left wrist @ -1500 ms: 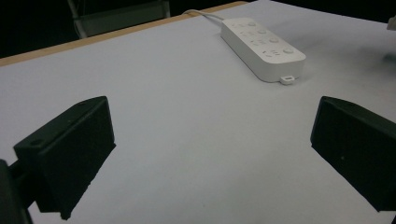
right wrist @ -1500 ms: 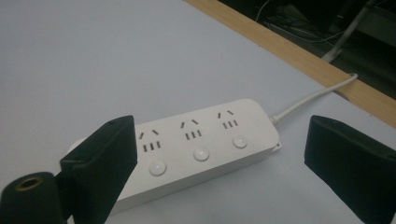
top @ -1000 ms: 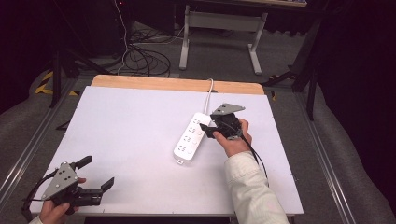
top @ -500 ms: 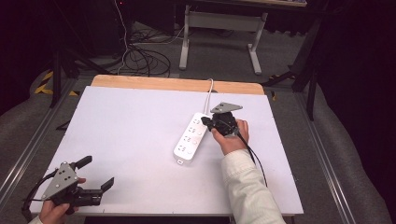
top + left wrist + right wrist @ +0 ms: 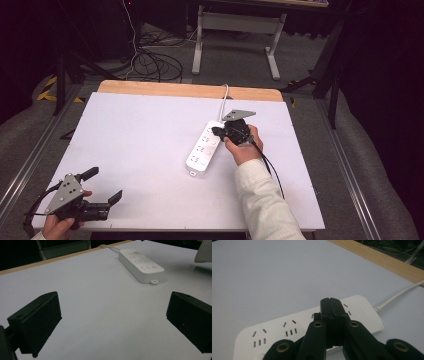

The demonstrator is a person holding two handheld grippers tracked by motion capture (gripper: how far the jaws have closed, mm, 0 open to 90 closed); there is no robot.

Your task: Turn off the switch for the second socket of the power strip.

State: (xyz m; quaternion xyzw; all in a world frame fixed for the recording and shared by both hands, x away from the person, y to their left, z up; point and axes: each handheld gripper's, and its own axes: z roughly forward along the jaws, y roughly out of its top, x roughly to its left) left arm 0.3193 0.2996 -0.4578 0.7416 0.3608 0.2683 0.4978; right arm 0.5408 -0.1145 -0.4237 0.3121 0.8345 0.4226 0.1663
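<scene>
Here the left gripper [image 5: 100, 190] is hovering at the table's [image 5: 140, 135] near left corner, its jaws spread wide with nothing between them. A white power strip [image 5: 205, 147] is lying flat right of the table's middle, running slantwise, its cord [image 5: 225, 92] leading off over the far edge. The right gripper [image 5: 217, 131] is sitting over the strip's far end, its jaws pressed together with nothing between them, tips poised above the sockets [image 5: 289, 330].
</scene>
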